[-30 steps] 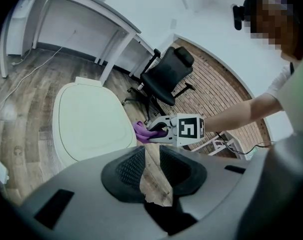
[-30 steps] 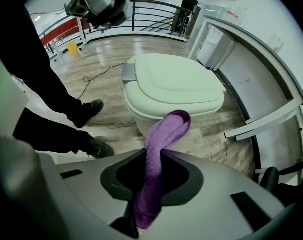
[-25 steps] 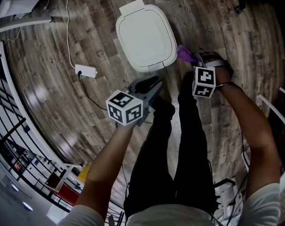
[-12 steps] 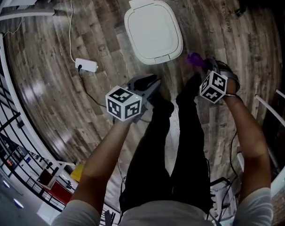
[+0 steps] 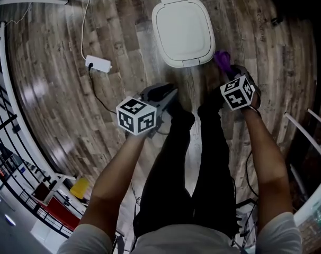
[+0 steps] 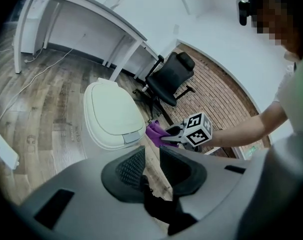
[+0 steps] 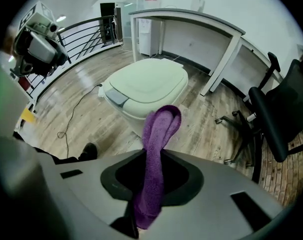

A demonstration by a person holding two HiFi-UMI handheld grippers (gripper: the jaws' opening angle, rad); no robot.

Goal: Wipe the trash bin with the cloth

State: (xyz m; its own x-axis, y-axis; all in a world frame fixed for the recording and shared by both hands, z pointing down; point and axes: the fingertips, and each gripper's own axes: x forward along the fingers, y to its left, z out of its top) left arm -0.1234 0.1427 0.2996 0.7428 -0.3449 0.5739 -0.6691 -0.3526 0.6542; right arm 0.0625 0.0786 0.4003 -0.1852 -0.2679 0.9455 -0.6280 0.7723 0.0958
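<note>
Farthest left in the head view, a white power strip (image 5: pixel 98 64) lies on the wooden floor (image 5: pixel 54 89) with its cable trailing off. Next comes the left tongs (image 5: pixel 167 93), held low above the floor, just short of the trash bin and a little to its left; its jaws stand slightly apart with nothing between them, only floor showing through the narrow gap in the left gripper view (image 6: pixel 152 156). The trash bin (image 5: pixel 183 30) stands on the floor ahead of both tongs, white, with a rounded lid that is closed (image 6: pixel 114 116). Just beside the bin's near right corner is the purple cloth (image 5: pixel 222 60). The right tongs (image 5: pixel 232 72) is clamped on that cloth: in the right gripper view (image 7: pixel 154 171) the cloth (image 7: pixel 160 129) runs up between the jaws and folds over in a loop past their tips, in front of the bin (image 7: pixel 146 86), and I cannot tell whether it touches the bin. Farther right in that view, a black office chair (image 7: pixel 286 114) stands beside a white worktop (image 7: pixel 191 16).
</note>
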